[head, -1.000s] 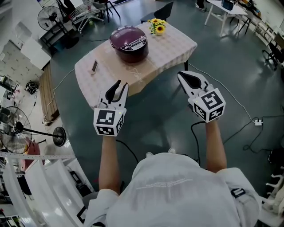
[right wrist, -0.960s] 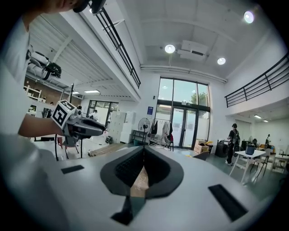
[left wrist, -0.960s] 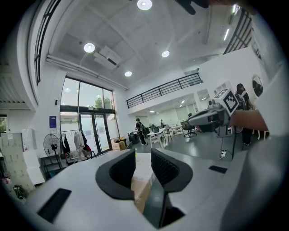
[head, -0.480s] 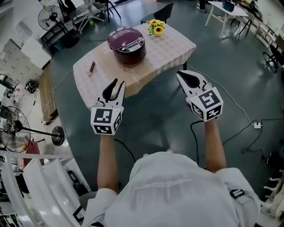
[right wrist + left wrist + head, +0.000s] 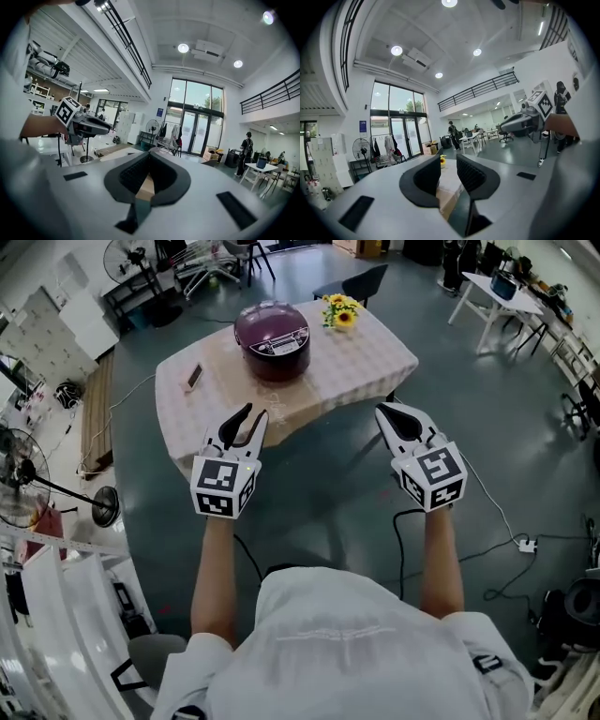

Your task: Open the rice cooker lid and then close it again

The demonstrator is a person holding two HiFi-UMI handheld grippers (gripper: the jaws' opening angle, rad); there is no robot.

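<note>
Ahead on the surface (image 5: 370, 357) is set the rice cooker (image 5: 272, 338). The left claw (image 5: 255, 414), parted and empty, is held nearer than the shut right claw (image 5: 386, 412).

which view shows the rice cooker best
Head view: the whole rice cooker, lid down, sits on the table. Neither gripper view shows it; their jaws block all but a strip of the table.

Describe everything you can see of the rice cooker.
The rice cooker is round and squat, dark maroon, with a shell that looks like glossy plastic. Its domed lid is shut and carries a pale panel on its near edge. It stands upright toward the far side of the table, on the checked cloth. Only the cloth touches it; the yellow flowers stand apart, to its right.
</note>
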